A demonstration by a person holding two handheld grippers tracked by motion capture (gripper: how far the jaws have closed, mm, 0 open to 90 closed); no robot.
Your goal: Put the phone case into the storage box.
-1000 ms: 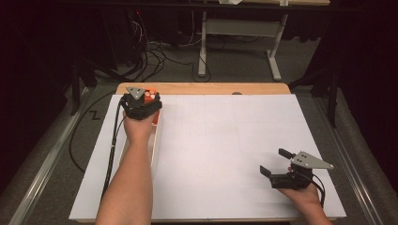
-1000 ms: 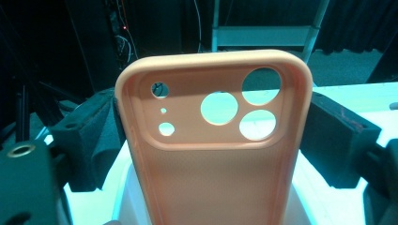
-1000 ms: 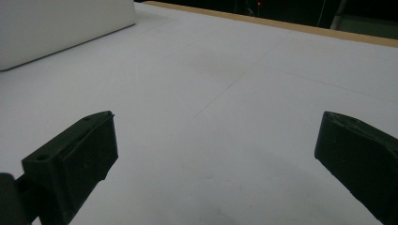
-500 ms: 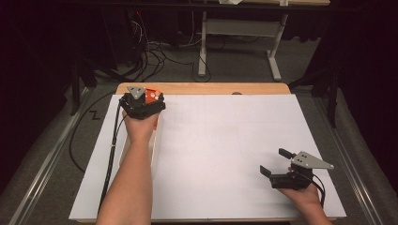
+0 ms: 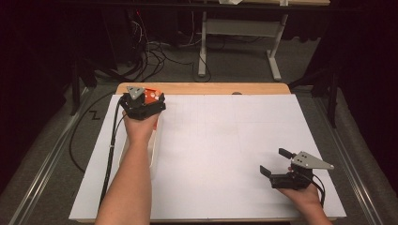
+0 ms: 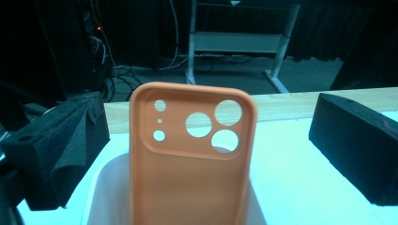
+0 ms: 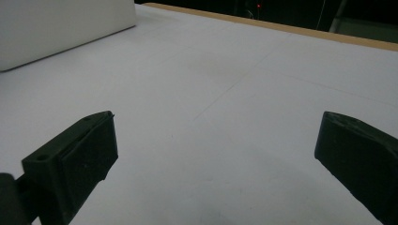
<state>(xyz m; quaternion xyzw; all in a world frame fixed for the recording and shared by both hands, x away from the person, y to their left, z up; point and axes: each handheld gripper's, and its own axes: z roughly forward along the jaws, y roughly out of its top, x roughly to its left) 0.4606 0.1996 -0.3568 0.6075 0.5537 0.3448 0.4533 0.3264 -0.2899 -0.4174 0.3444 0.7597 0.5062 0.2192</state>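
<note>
An orange phone case (image 6: 192, 159) with round camera holes stands upright in a white container (image 6: 101, 187) at the table's far left. My left gripper (image 5: 149, 99) is around it. Its jaws have just been opening and now stand wide, with the case between them and a gap on each side. In the high view the case (image 5: 151, 95) peeks out past the gripper's grey plate. My right gripper (image 5: 274, 161) rests low at the near right of the white sheet, open. Nothing lies between its fingers (image 7: 80, 154).
A white sheet (image 5: 225, 140) covers the table, with a wooden edge (image 5: 202, 88) at the far side. The white container (image 7: 61, 28) is a long box under my left forearm. Cables and a metal stand (image 5: 234, 47) lie on the dark floor beyond.
The left gripper's jaws have spread, and a little more of the orange case shows beside it. Both hands have stayed where they were.
</note>
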